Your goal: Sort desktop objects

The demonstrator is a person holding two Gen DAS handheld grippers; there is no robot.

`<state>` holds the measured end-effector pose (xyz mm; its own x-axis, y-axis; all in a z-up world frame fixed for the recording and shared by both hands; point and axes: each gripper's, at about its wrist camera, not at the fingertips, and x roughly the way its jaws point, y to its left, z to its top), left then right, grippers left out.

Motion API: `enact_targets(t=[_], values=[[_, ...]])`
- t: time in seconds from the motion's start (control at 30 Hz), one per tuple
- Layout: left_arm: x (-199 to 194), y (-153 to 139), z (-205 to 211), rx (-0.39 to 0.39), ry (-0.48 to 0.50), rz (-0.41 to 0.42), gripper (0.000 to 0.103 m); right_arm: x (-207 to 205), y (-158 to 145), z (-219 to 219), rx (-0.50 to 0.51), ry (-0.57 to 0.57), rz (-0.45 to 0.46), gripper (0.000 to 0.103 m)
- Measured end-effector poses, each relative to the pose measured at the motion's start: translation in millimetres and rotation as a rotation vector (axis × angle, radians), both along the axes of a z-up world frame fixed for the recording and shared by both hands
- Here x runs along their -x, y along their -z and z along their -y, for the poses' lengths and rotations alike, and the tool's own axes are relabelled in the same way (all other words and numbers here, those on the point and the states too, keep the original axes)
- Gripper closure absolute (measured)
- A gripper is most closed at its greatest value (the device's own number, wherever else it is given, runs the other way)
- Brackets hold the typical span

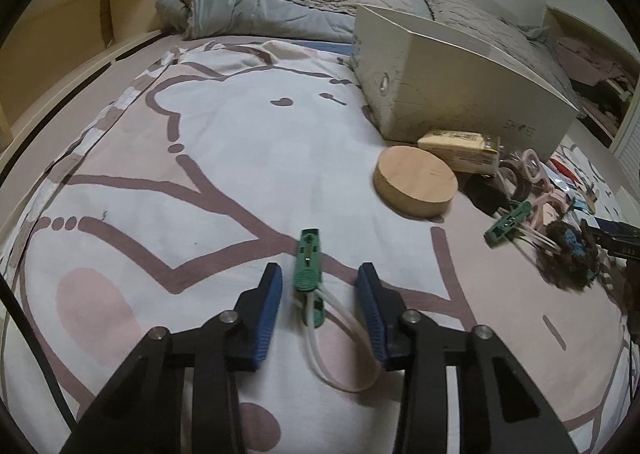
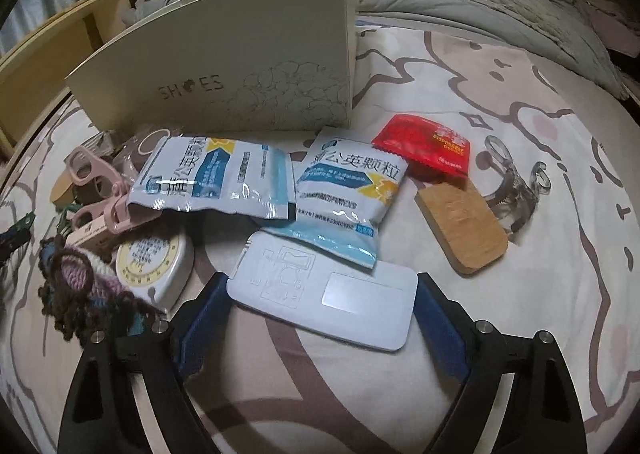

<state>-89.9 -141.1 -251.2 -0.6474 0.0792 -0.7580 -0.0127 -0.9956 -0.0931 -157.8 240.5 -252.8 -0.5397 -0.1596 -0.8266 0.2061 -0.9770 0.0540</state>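
In the left wrist view a green clip (image 1: 308, 259) with a white cord loop (image 1: 352, 354) lies on the patterned bedsheet. My left gripper (image 1: 320, 286) straddles it, open, and neither blue pad touches it. A second green clip (image 1: 508, 223) lies off to the right. In the right wrist view a flat white device (image 2: 324, 292) lies on the sheet between the fingers of my right gripper (image 2: 320, 286). That gripper is wide open, its pads right beside the device's two short ends. Two blue-white sachets (image 2: 216, 178) (image 2: 348, 190) lie just beyond it.
A cream shoe box (image 2: 224, 66) stands behind the pile. Around it lie a red packet (image 2: 424, 146), a cork block (image 2: 464, 230), a clear claw clip (image 2: 512, 190), a tape measure (image 2: 156, 266), a crocheted piece (image 2: 80, 286), pink scissors (image 2: 100, 182) and a round wooden disc (image 1: 416, 182).
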Motion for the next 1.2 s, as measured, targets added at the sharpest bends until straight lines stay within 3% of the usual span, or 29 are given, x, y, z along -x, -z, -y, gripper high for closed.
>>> enact_targets(t=[0.17, 0.37, 0.57, 0.73, 0.8, 0.87, 0.97, 1.1, 1.2], values=[[-1.9, -1.5, -6.3, -0.032, 0.055, 0.000, 0.081, -11.4, -0.1, -10.8, -0.003, -0.016, -0.012, 0.013], [-5.9, -2.4, -23.6, -0.037, 0.141, 0.011, 0.087, -22.3, -1.2, -31.1, 0.011, -0.009, -0.014, 0.013], [-11.2, -2.3, -40.0, -0.030, 0.218, 0.027, 0.087, -30.4, 0.3, -44.1, 0.039, -0.015, -0.019, 0.013], [-15.8, -3.4, -48.7, -0.098, 0.288, 0.067, 0.087, -29.8, 3.9, -47.2, 0.061, -0.019, -0.008, 0.013], [-17.4, -4.1, -51.6, -0.104, 0.306, 0.074, 0.082, -29.1, 5.0, -48.7, 0.070, -0.019, -0.006, 0.012], [-19.9, -5.5, -52.9, -0.115, 0.315, 0.081, 0.063, -29.3, 5.2, -49.9, 0.081, -0.019, -0.005, 0.012], [-25.8, -12.5, -52.5, -0.153, 0.334, 0.083, 0.045, -30.9, 5.4, -50.6, 0.090, -0.019, -0.004, 0.012], [-37.1, -29.9, -50.9, -0.155, 0.354, 0.026, 0.036, -31.6, 5.6, -51.1, 0.095, -0.023, -0.003, 0.010], [-40.9, -42.8, -46.4, -0.031, 0.273, -0.040, 0.034, -31.8, 6.2, -49.3, 0.089, -0.032, -0.001, 0.007]])
